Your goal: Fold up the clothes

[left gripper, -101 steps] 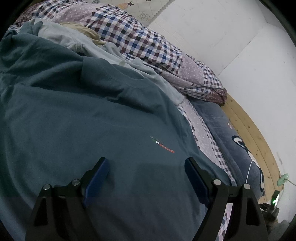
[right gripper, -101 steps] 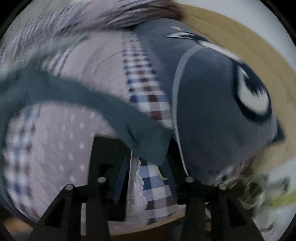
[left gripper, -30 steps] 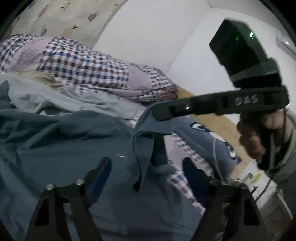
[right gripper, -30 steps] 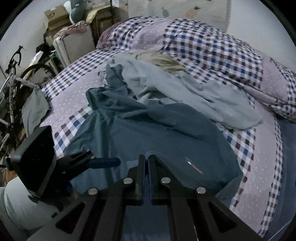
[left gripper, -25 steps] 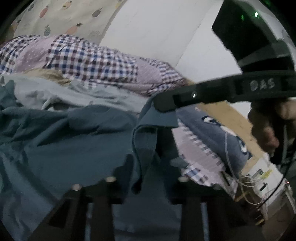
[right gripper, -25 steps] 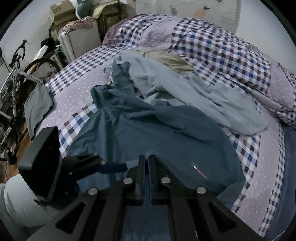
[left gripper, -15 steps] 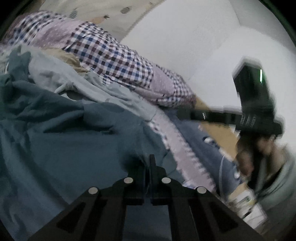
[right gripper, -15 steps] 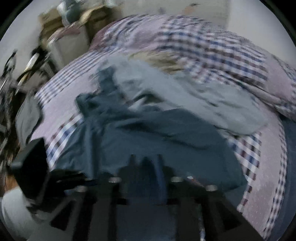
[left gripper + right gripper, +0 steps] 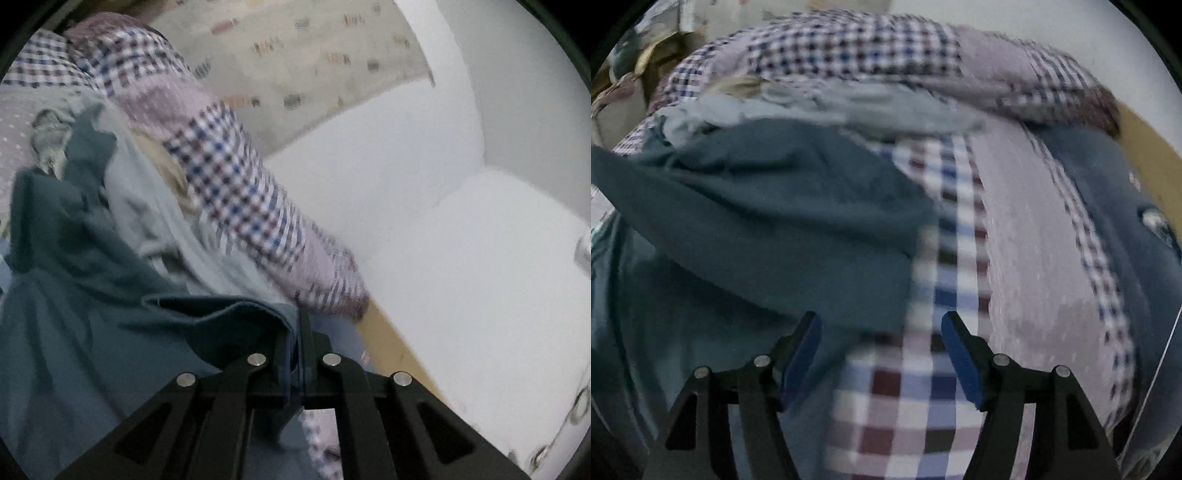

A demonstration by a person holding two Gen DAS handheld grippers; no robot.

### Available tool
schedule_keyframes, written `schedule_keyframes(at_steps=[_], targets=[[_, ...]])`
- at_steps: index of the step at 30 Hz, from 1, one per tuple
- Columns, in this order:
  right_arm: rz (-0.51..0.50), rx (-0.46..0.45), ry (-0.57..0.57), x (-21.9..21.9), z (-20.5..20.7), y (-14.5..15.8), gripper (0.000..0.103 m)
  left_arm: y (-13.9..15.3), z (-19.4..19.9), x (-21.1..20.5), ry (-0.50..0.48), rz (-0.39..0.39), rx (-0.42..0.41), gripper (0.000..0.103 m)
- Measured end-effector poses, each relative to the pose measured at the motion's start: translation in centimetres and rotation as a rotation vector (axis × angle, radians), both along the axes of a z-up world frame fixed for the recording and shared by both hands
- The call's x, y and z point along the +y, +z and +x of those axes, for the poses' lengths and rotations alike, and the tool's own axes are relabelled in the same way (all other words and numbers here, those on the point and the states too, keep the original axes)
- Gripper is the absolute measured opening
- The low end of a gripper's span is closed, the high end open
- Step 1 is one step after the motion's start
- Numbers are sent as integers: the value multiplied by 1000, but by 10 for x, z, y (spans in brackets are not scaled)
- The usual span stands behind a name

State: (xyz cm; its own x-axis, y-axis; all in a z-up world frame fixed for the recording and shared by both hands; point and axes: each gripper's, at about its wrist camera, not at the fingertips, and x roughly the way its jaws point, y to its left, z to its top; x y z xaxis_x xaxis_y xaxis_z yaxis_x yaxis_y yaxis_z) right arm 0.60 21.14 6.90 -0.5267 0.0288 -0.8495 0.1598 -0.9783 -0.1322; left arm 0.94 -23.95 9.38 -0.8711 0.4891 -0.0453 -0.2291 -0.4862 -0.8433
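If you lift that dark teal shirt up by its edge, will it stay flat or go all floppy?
Probably floppy: where the left gripper pinches the teal shirt, the cloth already curls and sags in folds. It likely weighs little, since one pinched edge seems to hold it up. It may drag rather than slide on the checked quilt, because it lies rumpled there.

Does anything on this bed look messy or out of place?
Yes. A pale grey garment lies crumpled against the checked quilt, unfolded, and the teal shirt is bunched and rumpled, one edge pinched in the left gripper.
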Motion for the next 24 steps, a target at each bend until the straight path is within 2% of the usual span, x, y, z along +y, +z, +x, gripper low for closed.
schedule_keyframes(at_steps=[4, 7, 11, 17, 21, 24], targets=[[-25, -11, -7, 6, -1, -22, 71, 1, 11, -26, 99, 52, 41, 1], [-3, -11, 26, -4, -7, -31, 71, -1, 17, -43, 163, 65, 46, 1], [40, -11, 77, -18, -16, -44, 71, -9, 13, -57, 199, 80, 19, 1], [75, -29, 121, -28, -22, -53, 71, -15, 7, -54, 202, 45, -6, 1], [-6, -49, 160, -14, -19, -37, 71, -15, 11, -52, 193, 33, -15, 1], [-176, -14, 115, 16, -32, -12, 71, -13, 13, -47, 180, 11, -20, 1]])
